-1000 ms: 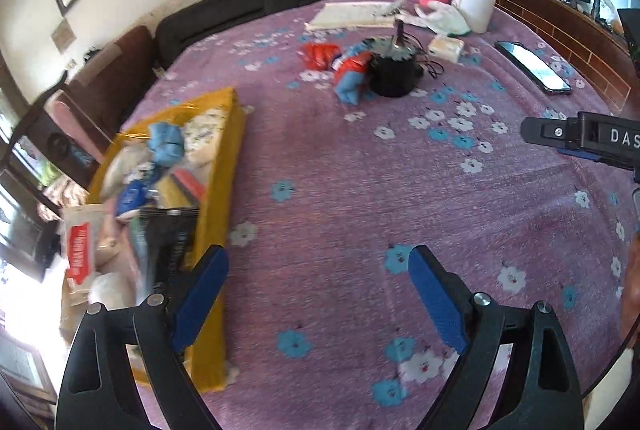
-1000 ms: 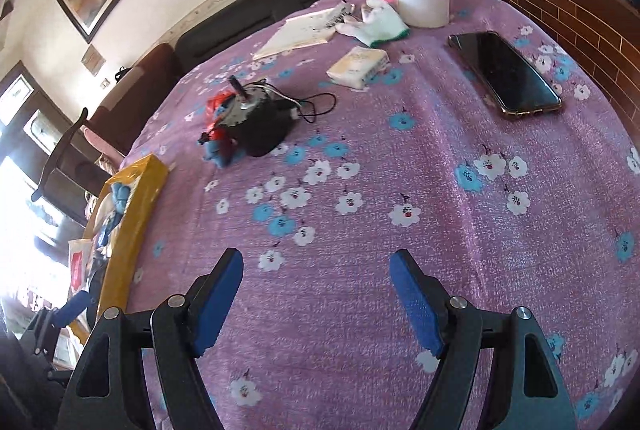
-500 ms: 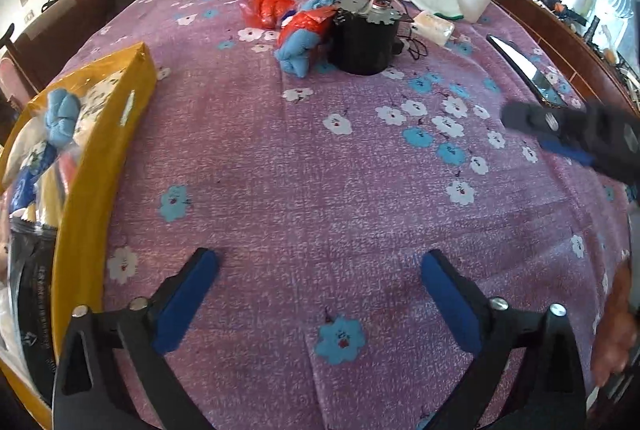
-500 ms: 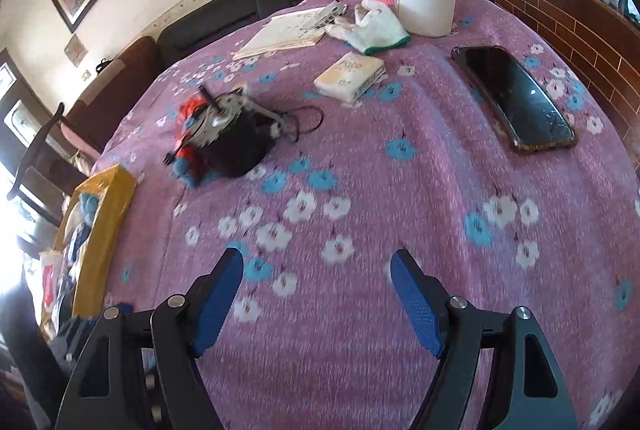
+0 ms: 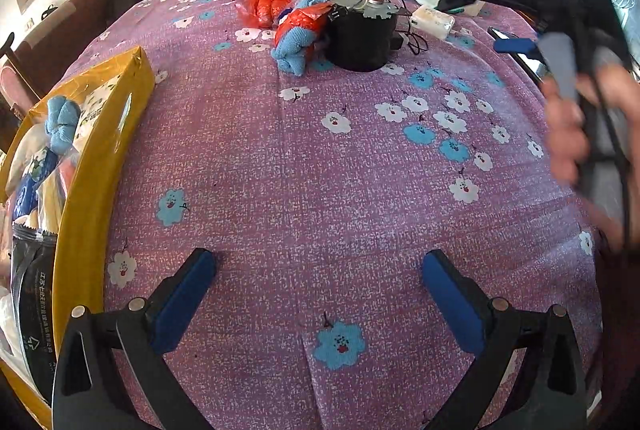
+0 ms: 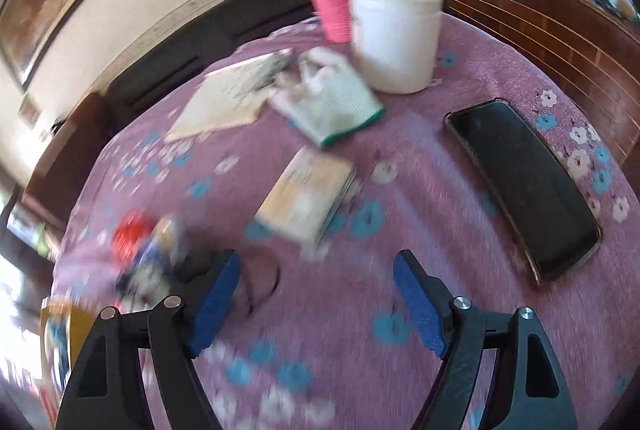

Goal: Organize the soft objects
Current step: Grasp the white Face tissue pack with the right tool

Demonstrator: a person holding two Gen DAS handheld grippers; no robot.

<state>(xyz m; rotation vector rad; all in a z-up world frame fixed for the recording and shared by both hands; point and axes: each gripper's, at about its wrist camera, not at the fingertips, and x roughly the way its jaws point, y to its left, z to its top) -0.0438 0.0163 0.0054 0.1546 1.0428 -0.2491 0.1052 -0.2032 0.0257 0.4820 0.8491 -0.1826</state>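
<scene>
The purple flowered tablecloth (image 5: 320,170) is lying under both tools. The yellow box (image 5: 92,198) of soft items is sitting to the left of the left gripper (image 5: 316,294), whose 2 blue-padded jaws are standing wide apart, holding nothing. The right gripper (image 6: 316,302) is also gaping wide and empty, a black phone (image 6: 520,182) lying ahead to its right. The blue-and-red soft toy (image 5: 298,38) is resting far ahead of the left gripper, touching the black motor (image 5: 364,38).
</scene>
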